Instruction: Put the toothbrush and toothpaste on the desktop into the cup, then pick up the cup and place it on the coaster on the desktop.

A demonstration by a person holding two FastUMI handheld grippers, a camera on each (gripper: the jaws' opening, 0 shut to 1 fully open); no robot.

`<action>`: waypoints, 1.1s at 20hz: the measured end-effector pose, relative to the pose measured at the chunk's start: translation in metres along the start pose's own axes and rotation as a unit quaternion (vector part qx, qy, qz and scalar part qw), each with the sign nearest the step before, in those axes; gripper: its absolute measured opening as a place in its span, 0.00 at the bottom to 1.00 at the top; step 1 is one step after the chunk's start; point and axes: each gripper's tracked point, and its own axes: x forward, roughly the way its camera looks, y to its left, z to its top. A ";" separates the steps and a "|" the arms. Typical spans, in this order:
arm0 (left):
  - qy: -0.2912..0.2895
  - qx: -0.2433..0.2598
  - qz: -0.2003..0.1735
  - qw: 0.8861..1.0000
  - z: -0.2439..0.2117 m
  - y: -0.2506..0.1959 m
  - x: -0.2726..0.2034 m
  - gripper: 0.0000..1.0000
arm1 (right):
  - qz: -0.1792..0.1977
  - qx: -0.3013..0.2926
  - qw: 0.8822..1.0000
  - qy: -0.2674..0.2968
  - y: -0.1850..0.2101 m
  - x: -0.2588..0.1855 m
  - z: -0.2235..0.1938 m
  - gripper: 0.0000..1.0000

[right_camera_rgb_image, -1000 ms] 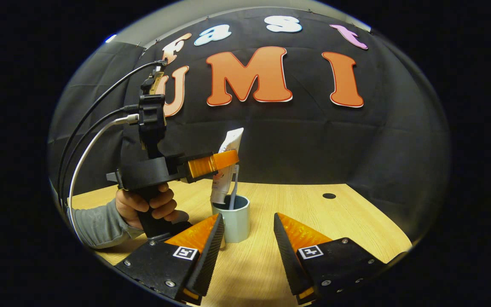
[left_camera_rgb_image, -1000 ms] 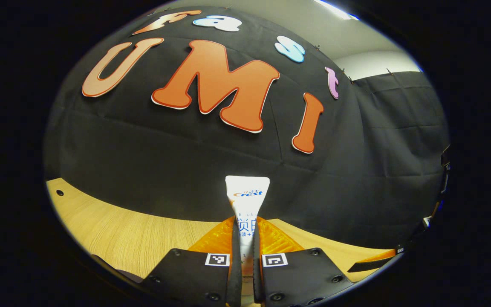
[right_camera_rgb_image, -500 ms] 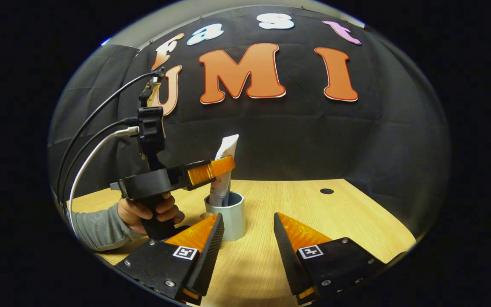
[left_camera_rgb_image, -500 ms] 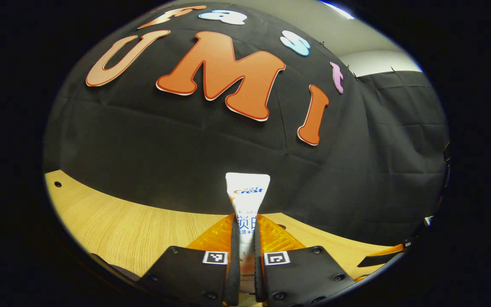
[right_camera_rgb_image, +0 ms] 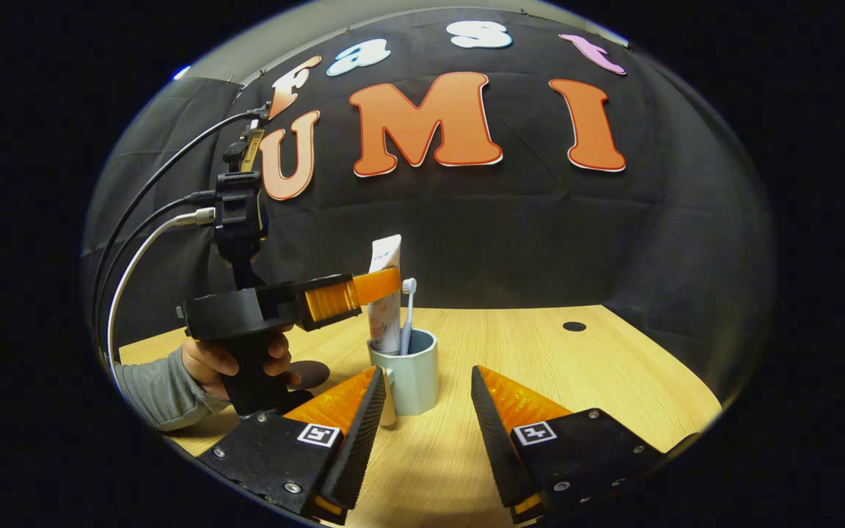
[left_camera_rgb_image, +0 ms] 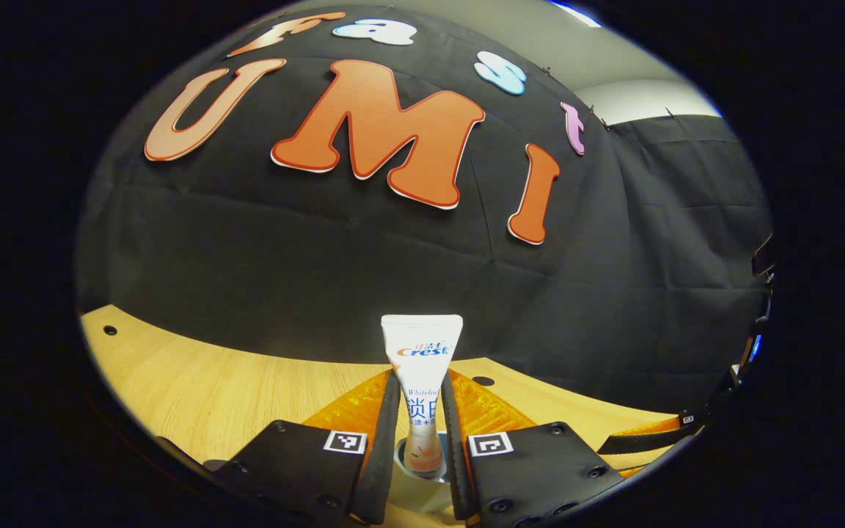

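Toothpaste [left_camera_rgb_image: 421, 381] stands upright in the cup [right_camera_rgb_image: 414, 378], crimped end up, between slightly parted left jaws; right jaws wide open.

A light wooden worktop [right_camera_rgb_image: 598, 367] is backed by black cloth [right_camera_rgb_image: 540, 242] hung as the booth's wall. A round dark hole [right_camera_rgb_image: 574, 326] is seen in the worktop, and a pale ceiling [left_camera_rgb_image: 540, 37] above the cloth.

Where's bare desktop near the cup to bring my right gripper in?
Bare wood lies right of the cup, out to the cable hole, and ahead of the right gripper. It is crowded left of the cup: left gripper, hand, dark coaster.
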 end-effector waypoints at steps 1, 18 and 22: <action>0.015 0.011 -0.006 1.000 -0.006 -0.004 0.000 0.49 | 0.002 -0.001 1.000 0.001 0.006 0.002 0.003 0.71; 0.009 0.004 -0.040 0.999 0.021 0.004 -0.034 0.91 | 0.008 -0.012 0.999 0.046 0.028 0.022 -0.013 0.74; 0.001 0.008 -0.026 1.000 0.034 0.019 -0.051 0.93 | 0.006 -0.009 0.998 0.059 0.031 0.032 -0.011 0.74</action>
